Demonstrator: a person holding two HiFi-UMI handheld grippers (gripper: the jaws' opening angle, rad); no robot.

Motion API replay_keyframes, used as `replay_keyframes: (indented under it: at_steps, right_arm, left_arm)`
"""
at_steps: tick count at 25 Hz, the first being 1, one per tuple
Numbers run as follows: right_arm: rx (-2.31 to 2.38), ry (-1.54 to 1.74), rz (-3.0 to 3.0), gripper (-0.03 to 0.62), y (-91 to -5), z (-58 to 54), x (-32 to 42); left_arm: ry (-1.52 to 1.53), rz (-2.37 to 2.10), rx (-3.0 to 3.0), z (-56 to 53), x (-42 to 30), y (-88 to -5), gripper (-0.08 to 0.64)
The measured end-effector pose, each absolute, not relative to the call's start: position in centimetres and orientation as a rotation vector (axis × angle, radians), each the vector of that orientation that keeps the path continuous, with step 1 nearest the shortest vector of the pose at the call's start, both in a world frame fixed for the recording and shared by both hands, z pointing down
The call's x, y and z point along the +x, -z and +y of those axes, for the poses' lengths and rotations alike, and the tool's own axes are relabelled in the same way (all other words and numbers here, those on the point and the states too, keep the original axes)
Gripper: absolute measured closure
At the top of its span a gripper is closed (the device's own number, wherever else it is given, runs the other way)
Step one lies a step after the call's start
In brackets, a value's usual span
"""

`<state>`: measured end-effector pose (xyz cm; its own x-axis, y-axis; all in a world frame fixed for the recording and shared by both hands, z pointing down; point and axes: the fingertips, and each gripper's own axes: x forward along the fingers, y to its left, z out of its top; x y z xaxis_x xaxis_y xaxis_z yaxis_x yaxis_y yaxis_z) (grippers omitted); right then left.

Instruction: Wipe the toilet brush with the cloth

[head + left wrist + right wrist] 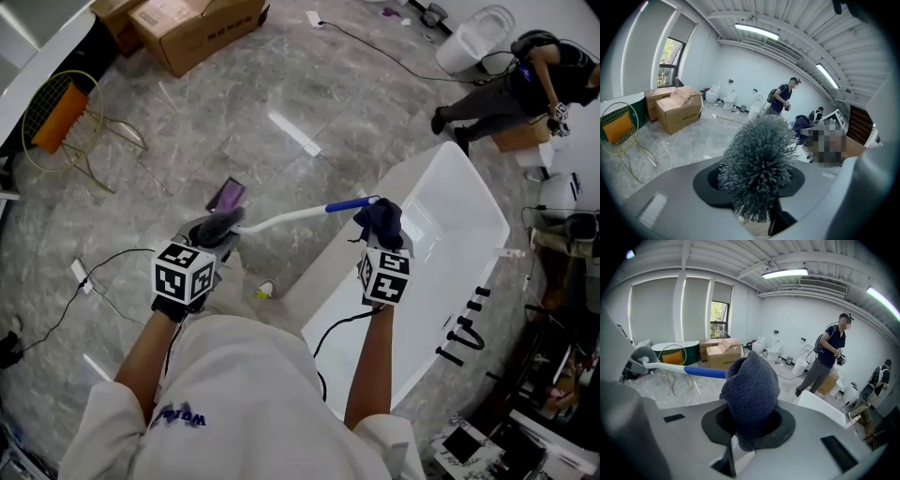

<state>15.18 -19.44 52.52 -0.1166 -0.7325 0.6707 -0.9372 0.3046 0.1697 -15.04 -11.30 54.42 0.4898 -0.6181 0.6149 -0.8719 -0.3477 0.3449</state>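
Observation:
The toilet brush has a grey bristle head (pixel 758 168), a white handle (pixel 286 217) and a blue end (pixel 349 203). My left gripper (pixel 217 234) is shut on the bristle head and holds the brush roughly level in the air. In the left gripper view the bristles fill the gap between the jaws. My right gripper (pixel 380 227) is shut on a bunched dark blue cloth (pixel 750 390). In the head view the cloth (pixel 380 217) sits at the handle's blue end. The right gripper view shows the blue end (pixel 705 372) running in behind the cloth; whether they touch is hidden.
A white bathtub (pixel 455 234) stands to the right under my right arm. Cardboard boxes (pixel 197 28) and a gold wire stand (pixel 70 117) are at the far left. A person (pixel 525 84) crouches at the far right. A purple item (pixel 228 195) and cables lie on the marble floor.

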Motion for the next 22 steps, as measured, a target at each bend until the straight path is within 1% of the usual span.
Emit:
replay_keyframes:
  at_steps: [4,10,16,22]
  right_arm:
    - [1.398,-0.371,-1.911,0.531,-52.0,-22.7,11.6]
    - [1.231,-0.285,-1.999,0.531,-50.6,-28.4,1.2]
    - [1.112,-0.272,-2.086,0.532,-50.2,-31.2,-9.8]
    - [1.007,-0.243,-2.167,0.532,-49.4,-32.9,-16.2]
  left_arm:
    - [-0.476,-1.170,2.110,-15.2,-15.6,-53.9,0.374]
    - [-0.405,-1.160,2.091,-22.4,-18.5,-53.6,0.374]
    - [-0.368,-1.178,2.099,-27.8,-24.1,-53.2,0.373]
    - [-0.360,-1.199,2.107,-32.0,-26.2,-52.5,0.373]
